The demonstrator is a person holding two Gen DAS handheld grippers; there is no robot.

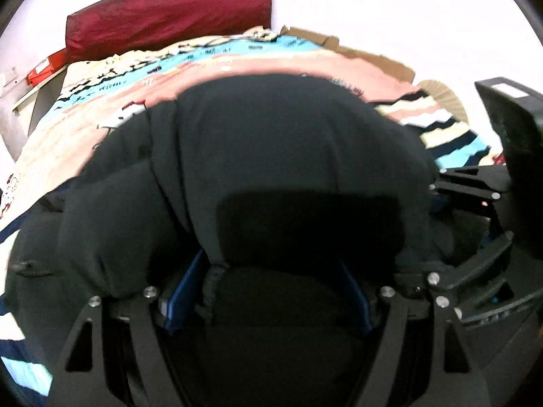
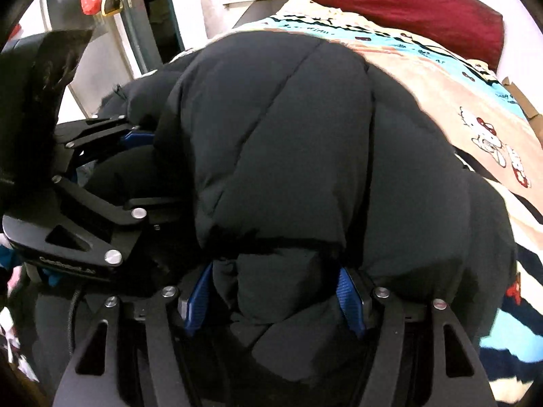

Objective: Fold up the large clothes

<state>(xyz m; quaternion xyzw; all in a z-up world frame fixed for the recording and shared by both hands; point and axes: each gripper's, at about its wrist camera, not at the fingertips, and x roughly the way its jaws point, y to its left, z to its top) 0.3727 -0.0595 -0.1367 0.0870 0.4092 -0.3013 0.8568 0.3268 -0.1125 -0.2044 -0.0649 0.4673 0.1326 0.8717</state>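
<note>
Jacket [image 2: 288,142] bunched, axis seemingly bedward

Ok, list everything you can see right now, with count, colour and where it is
jacket: one, black, puffy, bunched on the bed
blanket: one, striped cartoon print in blue, pink and cream, spread under the jacket
pillow: one, dark red, far end of the bed
box: one, red, on the shelf beside the pillow
cardboard: one, brown, bed's far edge
left hand-held gripper: black with blue pads, gripping jacket
right hand-held gripper: black with blue pads, gripping jacket
</note>
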